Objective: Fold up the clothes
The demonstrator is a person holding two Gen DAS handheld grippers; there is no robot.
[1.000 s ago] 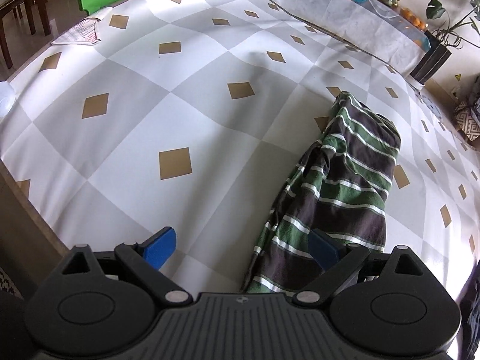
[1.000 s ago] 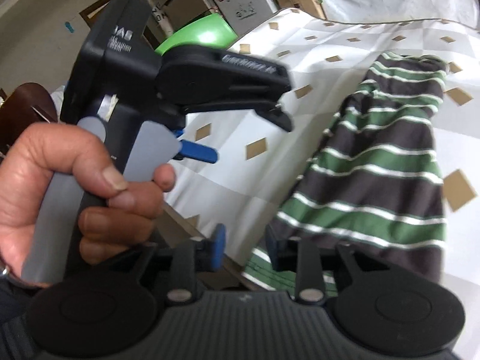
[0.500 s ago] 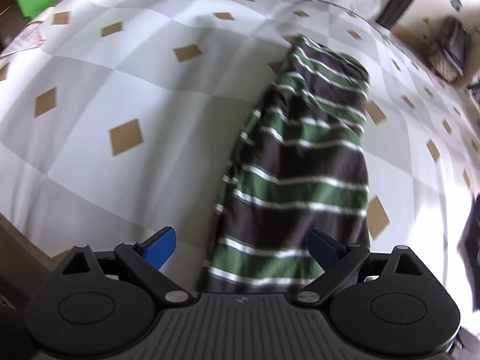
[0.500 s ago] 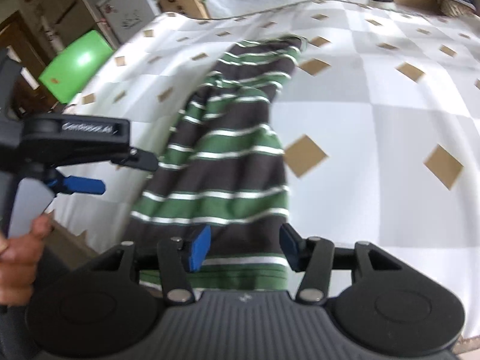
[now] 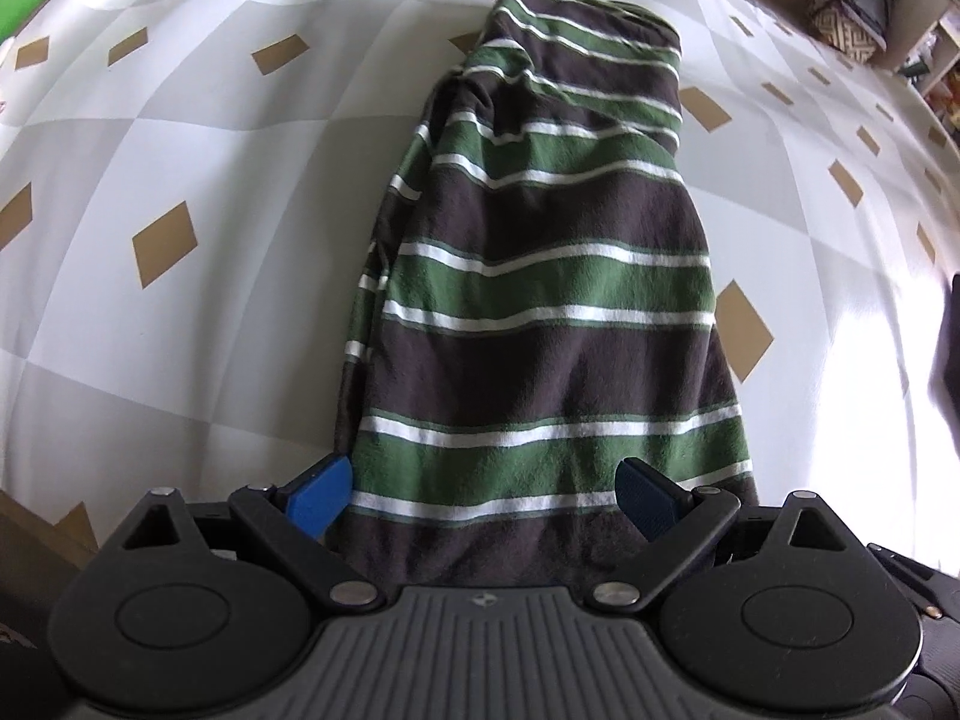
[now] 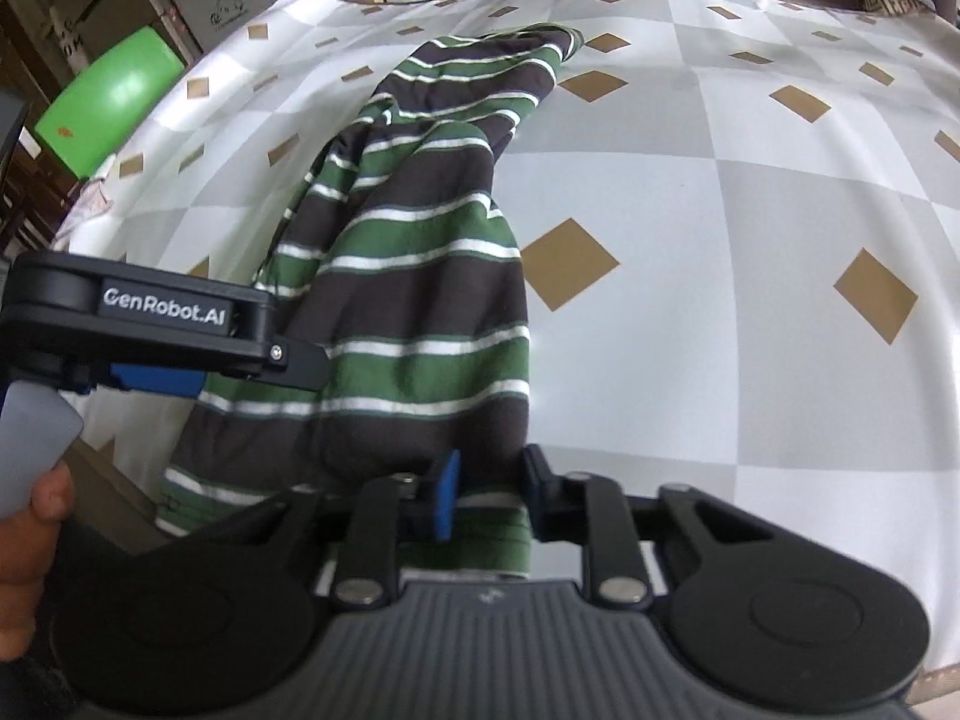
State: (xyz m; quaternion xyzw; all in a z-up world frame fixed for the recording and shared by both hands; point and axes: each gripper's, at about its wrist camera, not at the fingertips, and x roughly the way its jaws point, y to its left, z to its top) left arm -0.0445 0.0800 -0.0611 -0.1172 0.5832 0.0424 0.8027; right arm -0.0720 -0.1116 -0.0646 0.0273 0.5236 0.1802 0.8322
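A: Where the striped shirt [image 5: 540, 276] lies lengthwise on the checked cloth of the tabletop [image 5: 180, 138], how do the left gripper's [image 5: 483, 489] fingers stand?

B: Spread wide. The shirt's near hem sits between the blue pads, one pad at its left edge, the other over its right part, and neither presses on it.

A: And the right gripper [image 6: 486, 495]?

B: Its fingers are closing on the shirt's [image 6: 414, 276] near right corner. The fabric is bunched in the narrow gap between them and the pads look to be pinching it.

A: Is the shirt flat?

B: Mostly. It is folded into a long narrow strip of dark grey, green and white bands, with a rumpled fold along its left side. Its near end reaches the tabletop's front edge.

A: Anything else?

B: In the right wrist view the left gripper [image 6: 156, 378] hangs over the shirt's left edge, a hand [image 6: 30, 552] on its handle. A green chair [image 6: 108, 102] stands beyond the tabletop's far corner.
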